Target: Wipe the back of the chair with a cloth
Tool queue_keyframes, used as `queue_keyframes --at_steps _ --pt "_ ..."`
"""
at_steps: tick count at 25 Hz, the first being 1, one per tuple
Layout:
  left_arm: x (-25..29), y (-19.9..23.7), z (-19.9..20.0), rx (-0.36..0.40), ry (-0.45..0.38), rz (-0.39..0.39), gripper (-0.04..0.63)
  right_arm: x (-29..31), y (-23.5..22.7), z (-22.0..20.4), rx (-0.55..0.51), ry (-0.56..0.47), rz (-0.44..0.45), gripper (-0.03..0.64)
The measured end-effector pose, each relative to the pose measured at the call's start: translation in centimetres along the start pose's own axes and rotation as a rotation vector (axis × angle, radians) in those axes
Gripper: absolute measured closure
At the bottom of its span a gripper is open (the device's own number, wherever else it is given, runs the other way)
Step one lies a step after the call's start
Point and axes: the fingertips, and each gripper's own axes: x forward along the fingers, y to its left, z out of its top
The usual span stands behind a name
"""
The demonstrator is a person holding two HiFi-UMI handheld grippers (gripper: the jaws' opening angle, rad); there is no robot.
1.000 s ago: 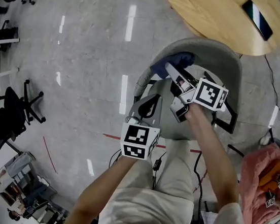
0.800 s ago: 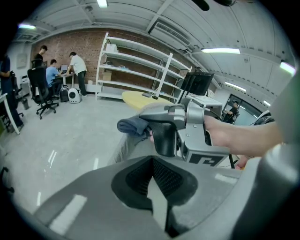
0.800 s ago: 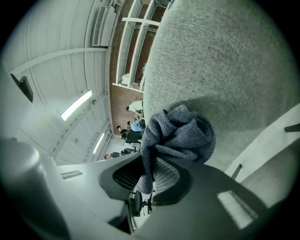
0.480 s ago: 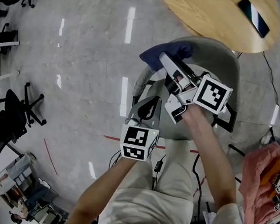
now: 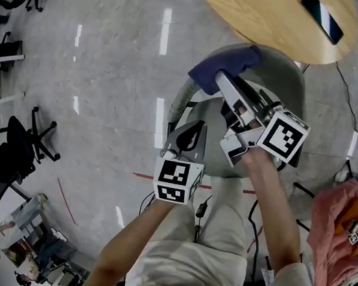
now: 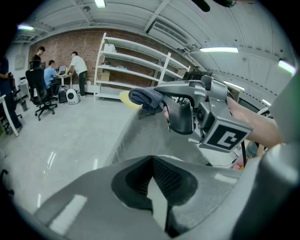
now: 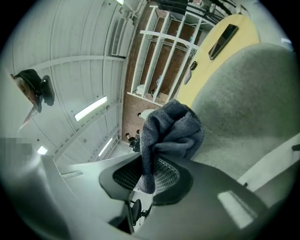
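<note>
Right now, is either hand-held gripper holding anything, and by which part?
The right hand-held gripper pinches the cloth by one bunched end; the rest lies against the chair back. The left hand-held gripper is shut, empty.

Glossy grey concrete floor (image 5: 112,52), round wooden table (image 5: 261,16), black office chairs (image 5: 7,156), white shelving (image 6: 133,70), brick wall (image 6: 58,49).
</note>
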Motion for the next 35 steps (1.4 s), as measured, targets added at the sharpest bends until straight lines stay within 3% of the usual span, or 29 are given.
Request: queue_keyframes --at_steps 7,20,27,35 --pt "0.6 -0.8 -0.7 0.012 0.016 -0.012 0.594 -3.5 -2.5 -1.7 0.032 -0.024 -0.037 0.538" --pt "2.7 -2.2 -0.9 0.036 0.041 -0.04 0.594 -8.5 -10.1 -4.5 0.146 -0.081 -0.198 0.538" --pt "4.0 -2.5 -0.8 0.049 0.057 -0.051 0.594 -9.5 -14.3 -5.3 0.261 -0.162 -0.27 0.538" --pt "5.6 -2.7 -1.3 0.055 0.084 -0.062 0.594 -9.2 -18.1 -6.4 0.292 -0.163 -0.326 0.538"
